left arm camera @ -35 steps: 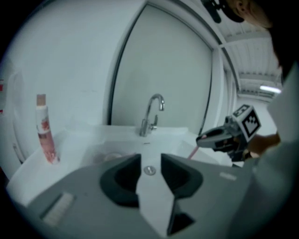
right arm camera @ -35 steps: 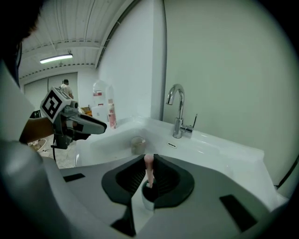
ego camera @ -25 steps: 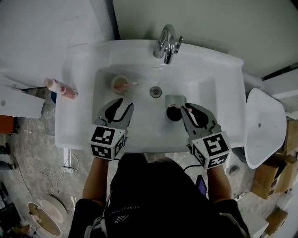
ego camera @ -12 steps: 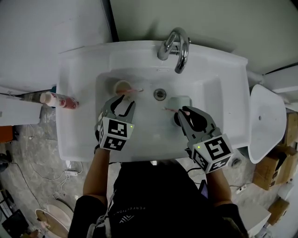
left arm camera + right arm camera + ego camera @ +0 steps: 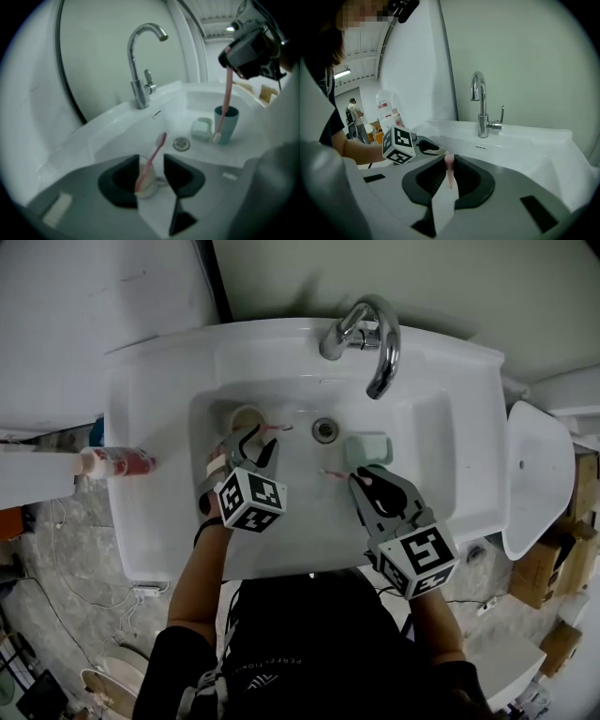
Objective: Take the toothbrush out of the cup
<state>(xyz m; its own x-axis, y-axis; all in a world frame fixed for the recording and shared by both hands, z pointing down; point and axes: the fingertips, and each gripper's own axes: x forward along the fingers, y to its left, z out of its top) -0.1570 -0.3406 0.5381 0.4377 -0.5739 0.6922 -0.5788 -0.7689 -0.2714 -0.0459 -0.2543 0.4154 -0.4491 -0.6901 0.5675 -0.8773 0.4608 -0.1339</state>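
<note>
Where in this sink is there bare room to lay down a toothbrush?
Bare: the basin right of the soap dish, up to its right wall, and the wide sink rim right of the faucet. Crowded: the left and middle, with the pale cup, the drain, the left gripper and the right gripper.

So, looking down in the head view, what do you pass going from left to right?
bottle → cup → drain → soap box
</note>
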